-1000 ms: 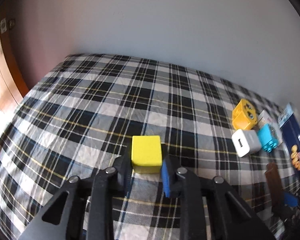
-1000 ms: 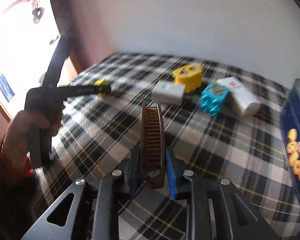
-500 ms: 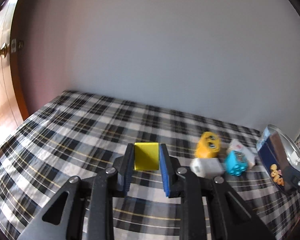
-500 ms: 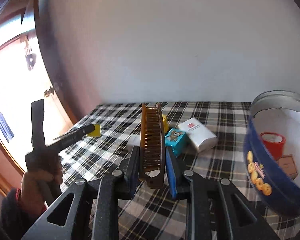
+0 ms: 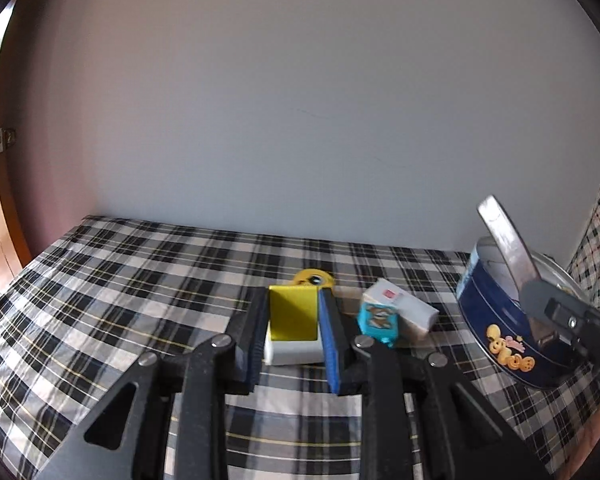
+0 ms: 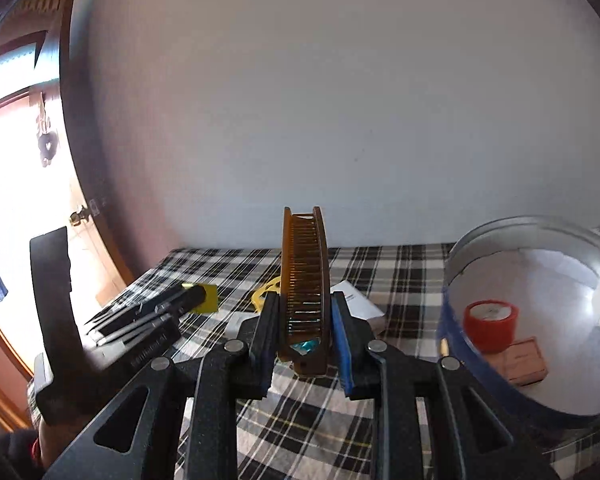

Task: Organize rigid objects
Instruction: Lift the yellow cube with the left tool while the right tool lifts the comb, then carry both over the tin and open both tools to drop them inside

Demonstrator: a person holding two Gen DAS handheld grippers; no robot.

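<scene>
1. Plain pale wall behind a plaid cloth.
2. Left gripper clamped on a yellow block, held clear above the cloth.
3. Right gripper clamped on a brown comb, upright, just left of the open blue tin.
4. Inside the tin: a red cup and a small brown box.
5. On the cloth, near the tin: teal toy, white box, white charger.
6. Likely mid-carry toward the tin; next, comb over the rim, lowered, released, then the block.
</scene>
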